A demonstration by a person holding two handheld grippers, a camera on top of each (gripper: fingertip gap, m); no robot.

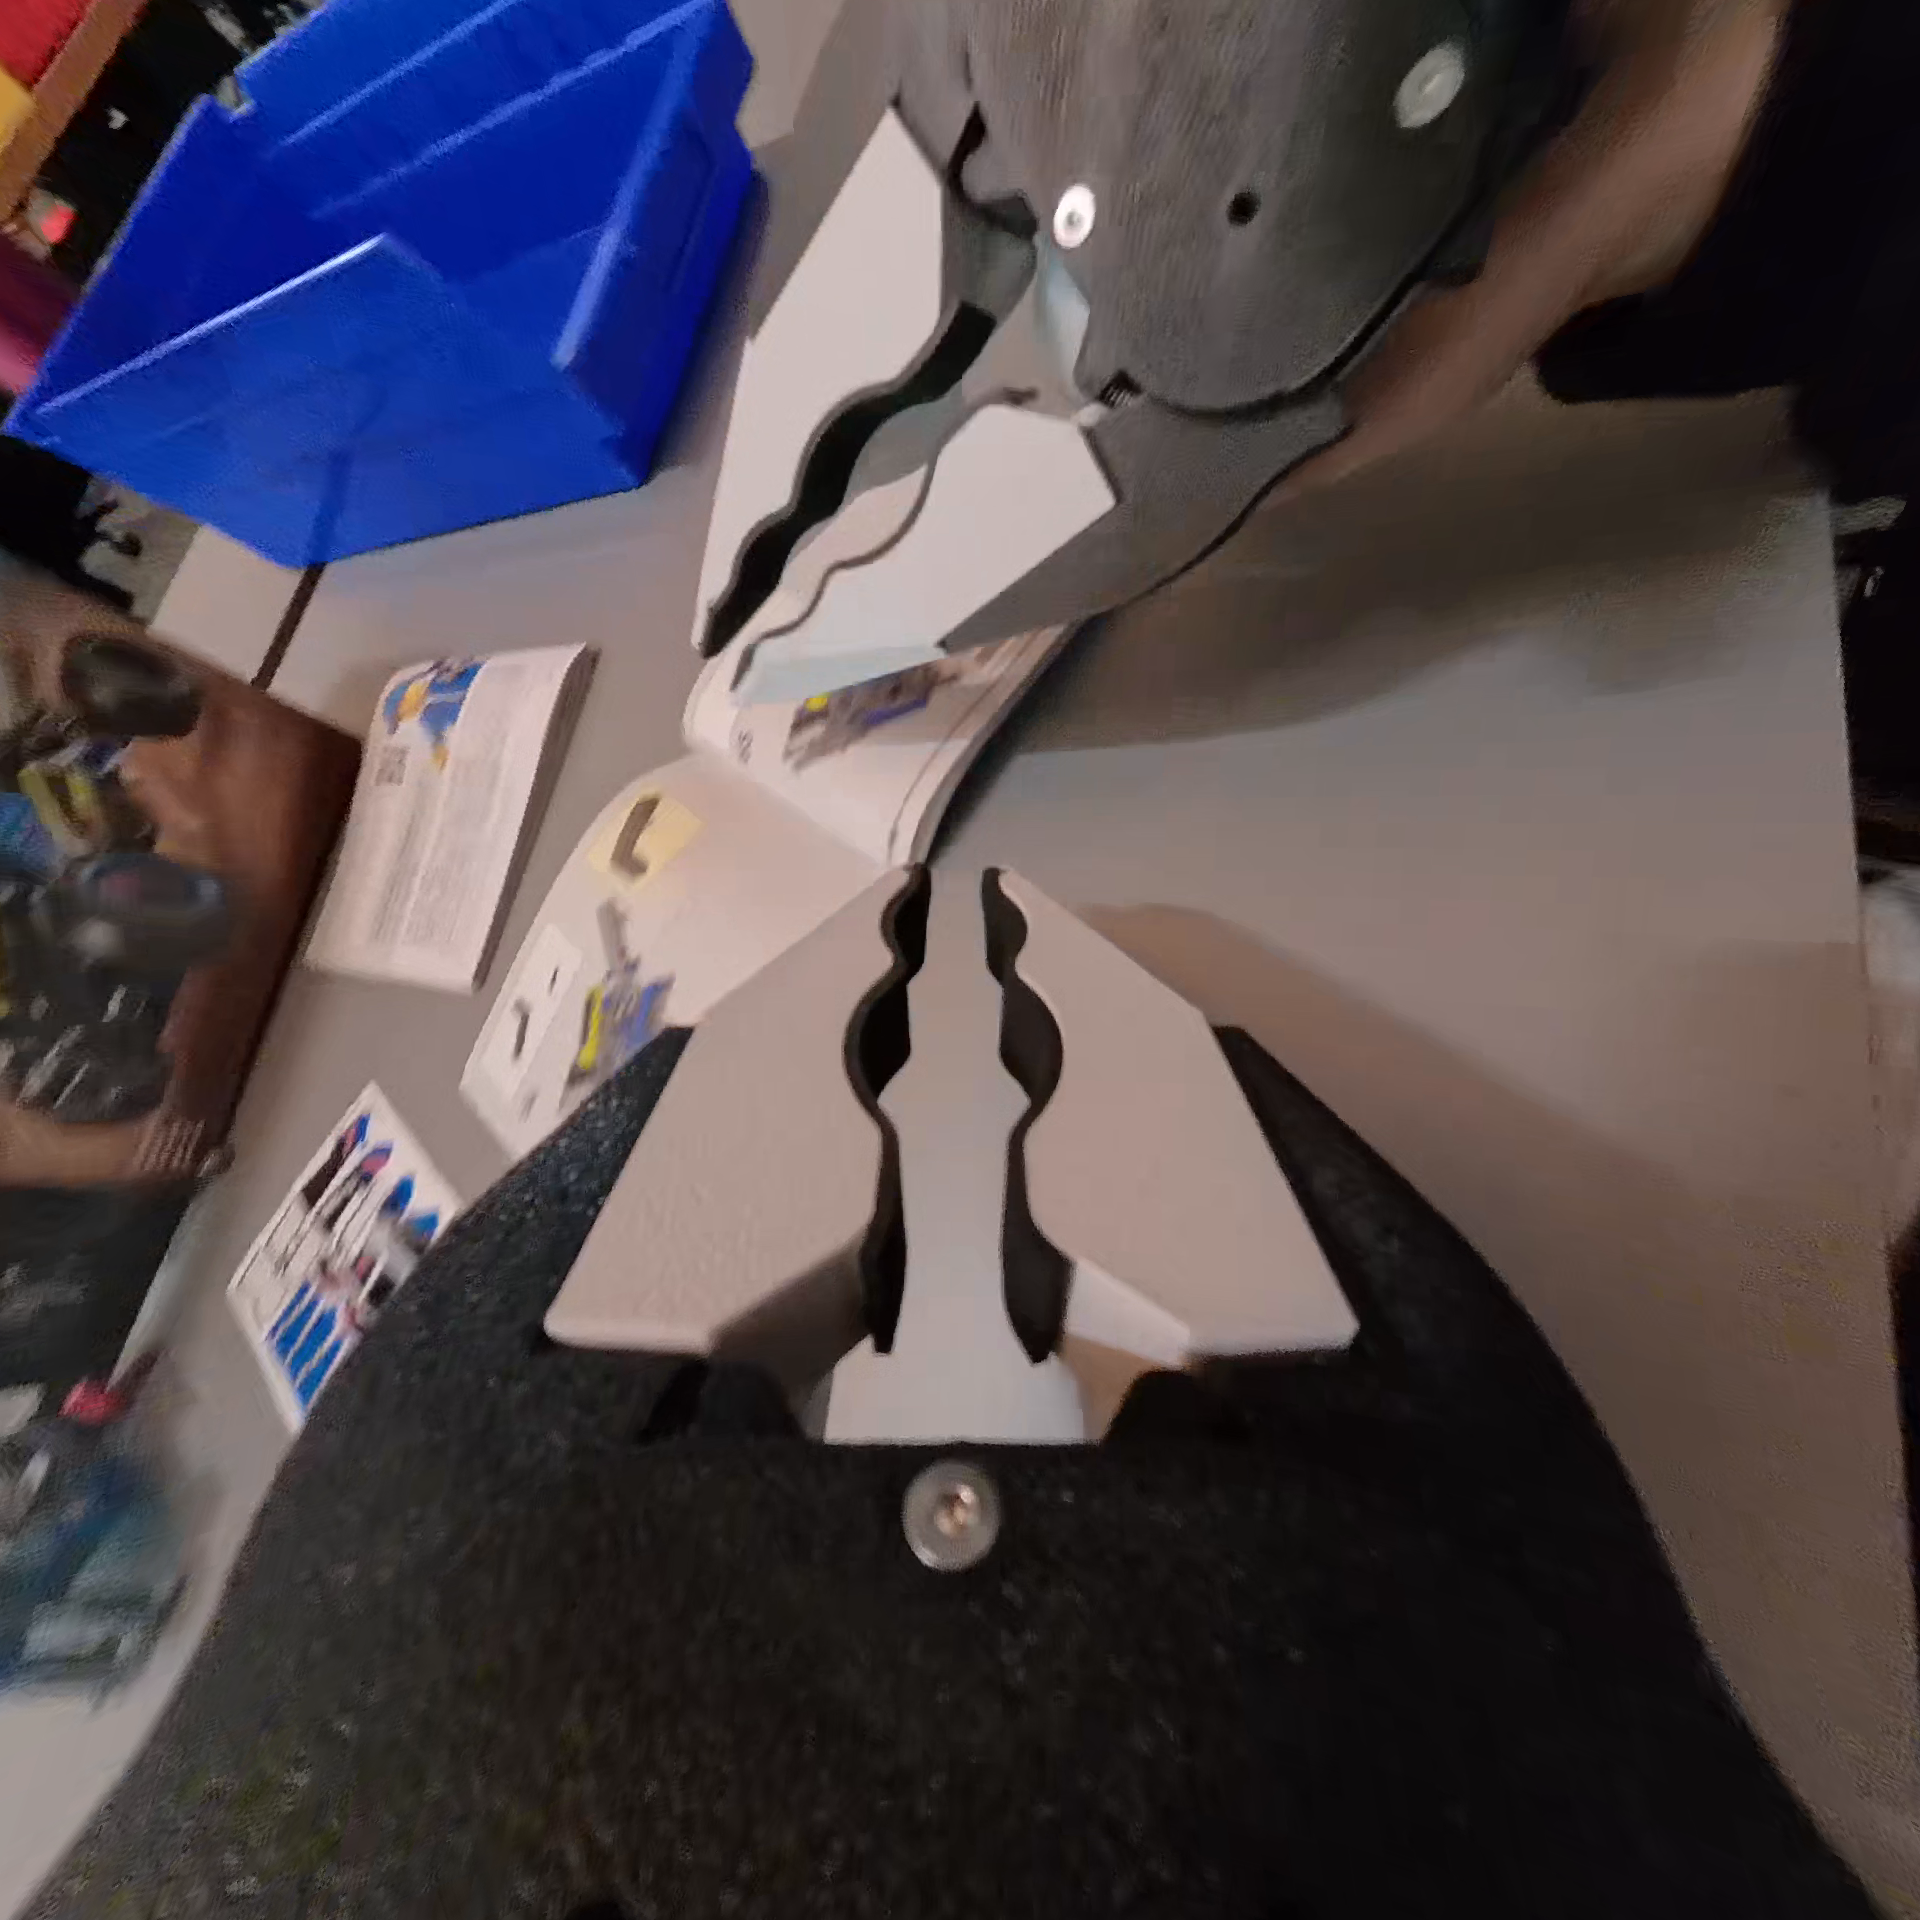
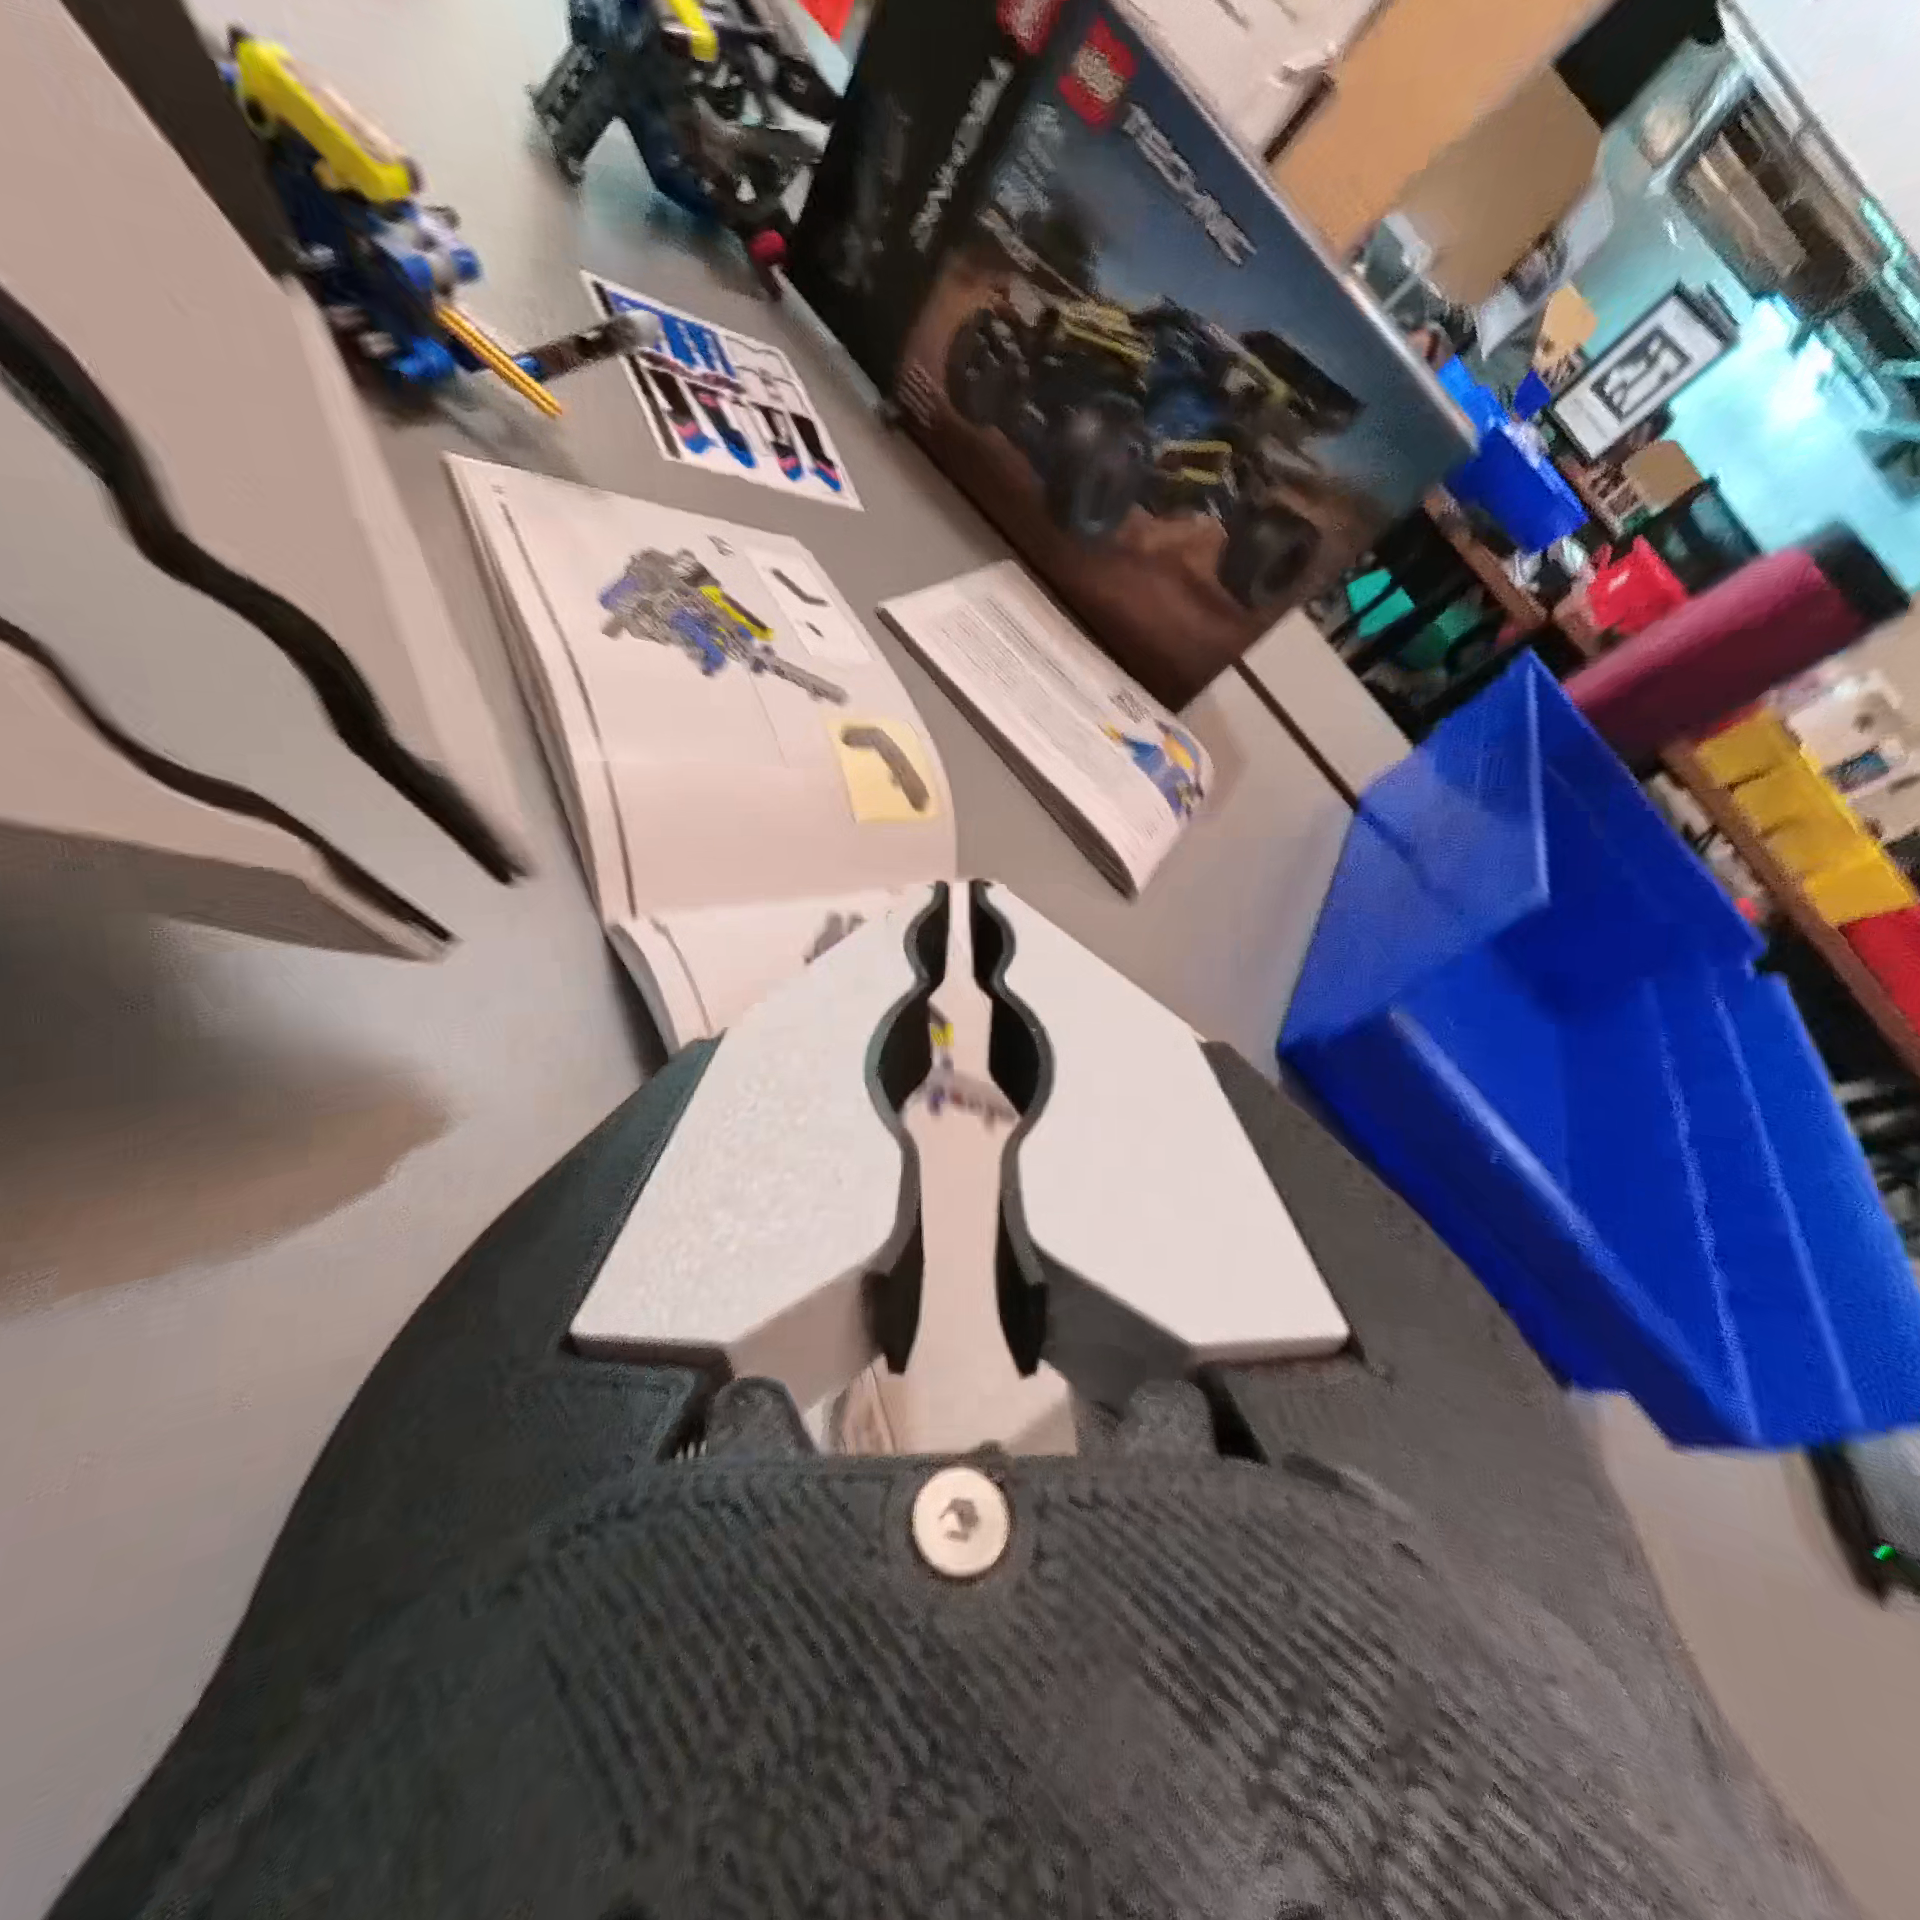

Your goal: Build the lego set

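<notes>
Both grippers hover over a grey table [image 2: 260, 1299] beside the open instruction booklet [image 2: 717, 686]; neither holds a part.

Left gripper [image 1: 954, 883]: its jaws are nearly closed, a narrow gap between the tips, nothing between them. It points across the table toward the booklet's near page. Right gripper [image 2: 958, 891]: its jaws are likewise narrowly parted and empty, tilted down over the booklet's lower edge. In the left wrist view the right gripper [image 1: 727, 639] comes in from above, tips just over the booklet's far page.

The partly built model [image 2: 364, 239], blue and yellow, stands at the table's far side, beside a sticker sheet [image 2: 727, 395]. A second, darker assembly [image 2: 686, 114] lies next to the set's box [image 2: 1101, 343]. A closed booklet [image 2: 1049, 717] and a blue bin [image 2: 1621, 1143] lie to the right.

The step in hand appears to be consulting the page. To do it well, keep both grippers clear of the printed diagram, identify the angled part shown in the yellow inset, then widen one gripper before reaching for that part.
</notes>
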